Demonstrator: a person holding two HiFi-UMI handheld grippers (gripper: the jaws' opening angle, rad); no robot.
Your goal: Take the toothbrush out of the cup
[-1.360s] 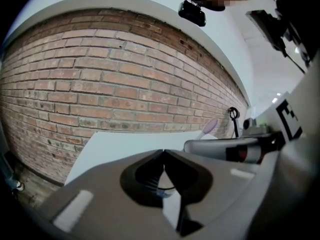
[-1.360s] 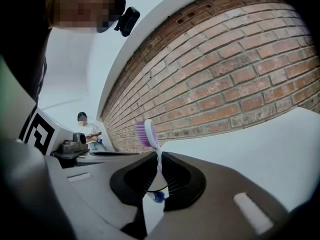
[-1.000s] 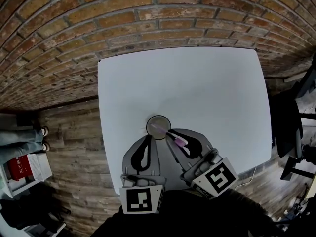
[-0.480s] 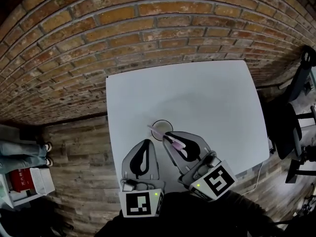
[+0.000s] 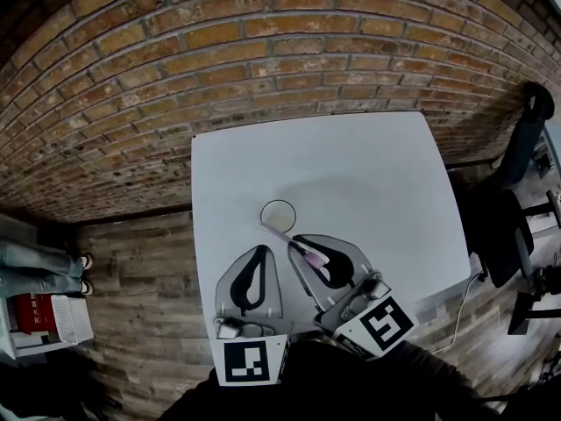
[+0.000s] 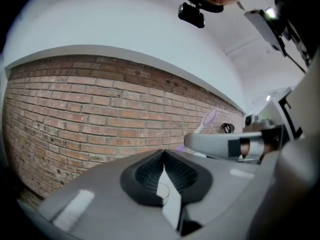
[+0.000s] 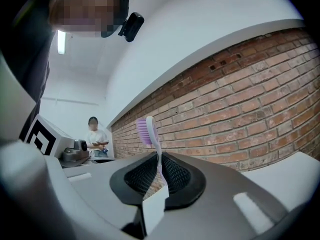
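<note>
Right tool (image 7: 159, 170): clamped on the toothbrush (image 7: 150, 134) stem, with the bristle head sticking out past the pads.
Left tool (image 6: 162, 168): pads meet at the tips and hold nothing; it sits beside the right tool, on your side of the cup (image 5: 278, 215).
Toothbrush: looks lifted out; in the head view its head end lies over the cup's near rim.
Cup: stands alone on the white bench (image 5: 368, 174).
Do it well: keep your squeeze firm and pull the brush away from the cup before lowering. Don't clip the rim, or the unheld cup may tip.
</note>
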